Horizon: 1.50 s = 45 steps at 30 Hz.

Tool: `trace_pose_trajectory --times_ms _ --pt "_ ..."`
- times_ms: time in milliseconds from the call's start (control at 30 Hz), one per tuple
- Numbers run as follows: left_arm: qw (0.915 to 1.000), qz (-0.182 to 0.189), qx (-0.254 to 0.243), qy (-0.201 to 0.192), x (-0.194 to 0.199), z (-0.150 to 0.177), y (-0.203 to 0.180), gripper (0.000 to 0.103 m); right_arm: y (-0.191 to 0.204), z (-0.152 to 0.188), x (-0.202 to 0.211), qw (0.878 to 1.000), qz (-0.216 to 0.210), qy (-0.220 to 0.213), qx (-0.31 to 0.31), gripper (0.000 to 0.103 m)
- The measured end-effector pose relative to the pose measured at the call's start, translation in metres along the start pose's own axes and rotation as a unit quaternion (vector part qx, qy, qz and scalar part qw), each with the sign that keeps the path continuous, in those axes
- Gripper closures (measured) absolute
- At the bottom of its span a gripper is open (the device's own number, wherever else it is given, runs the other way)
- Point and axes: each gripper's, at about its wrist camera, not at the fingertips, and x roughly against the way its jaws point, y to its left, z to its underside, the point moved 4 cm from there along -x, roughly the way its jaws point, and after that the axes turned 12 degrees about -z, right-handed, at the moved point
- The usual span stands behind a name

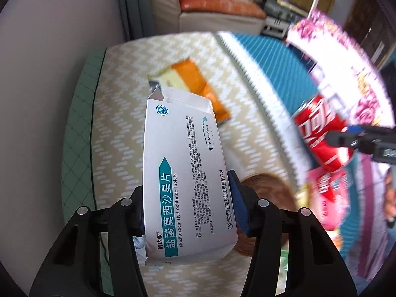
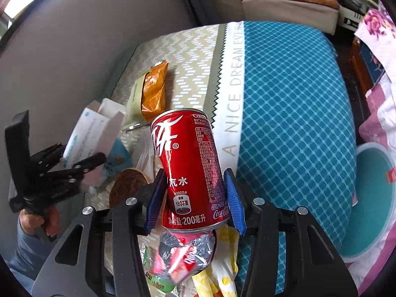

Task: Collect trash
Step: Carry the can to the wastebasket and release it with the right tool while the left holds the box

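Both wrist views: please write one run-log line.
left hand-held gripper: holds medicine box | right hand-held gripper: holds red can | orange wrapper: on bed

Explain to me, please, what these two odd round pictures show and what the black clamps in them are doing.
Each picture comes from a fisheye camera mounted on a hand-held two-finger gripper; a person carries one in each hand, so there is no robot arm. In the left wrist view, the left gripper clamps a white cardboard tablet box with teal lettering. In the right wrist view, the right gripper clamps a dented red cola can. Beneath them is a bed with a beige zigzag cover and a blue diamond-pattern cover. An orange and cream snack wrapper lies on the beige part, and more crumpled wrappers lie just below the can.
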Motion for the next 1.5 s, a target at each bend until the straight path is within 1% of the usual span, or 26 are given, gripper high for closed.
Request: trace_pose_trajectory --times_ms 100,233,367,500,567,733,833,933,1167,1267,1500 --pt "0.9997 0.021 0.010 -0.012 0.015 -0.003 -0.005 0.049 -0.004 0.002 0.014 1.000 -0.006 -0.018 -0.010 0.058" --pt "0.9992 0.032 -0.007 -0.023 0.030 -0.004 -0.028 0.049 -0.009 0.005 0.038 0.998 -0.015 -0.049 -0.024 0.058" --pt "0.9977 0.053 -0.028 -0.031 0.039 -0.006 -0.066 0.049 -0.021 0.010 0.062 0.996 -0.020 -0.080 -0.041 0.058" --pt "0.9950 0.076 -0.052 -0.040 0.045 -0.011 -0.109 0.049 -0.040 0.023 0.094 0.991 -0.019 -0.116 -0.067 0.058" --pt "0.9933 0.085 -0.066 -0.044 0.046 -0.013 -0.132 0.049 -0.053 0.032 0.111 0.988 -0.014 -0.132 -0.083 0.058" --pt "0.9889 0.104 -0.097 -0.044 0.045 -0.016 -0.185 0.049 -0.078 0.053 0.139 0.982 0.003 -0.156 -0.109 0.058" --pt "0.9870 0.111 -0.110 -0.038 0.041 -0.017 -0.212 0.049 -0.096 0.066 0.159 0.976 0.010 -0.177 -0.127 0.058" --pt "0.9849 0.114 -0.126 -0.033 0.039 -0.017 -0.235 0.049 -0.113 0.076 0.170 0.971 0.018 -0.192 -0.141 0.058" --pt "0.9776 0.115 -0.175 -0.023 0.034 -0.019 -0.294 0.049 -0.152 0.098 0.188 0.960 0.037 -0.216 -0.173 0.058" --pt "0.9738 0.118 -0.193 -0.020 0.031 -0.020 -0.316 0.049 -0.170 0.106 0.196 0.954 0.057 -0.224 -0.188 0.058" --pt "0.9664 0.123 -0.226 -0.001 0.011 -0.019 -0.359 0.049 -0.207 0.124 0.208 0.943 0.067 -0.234 -0.226 0.058"
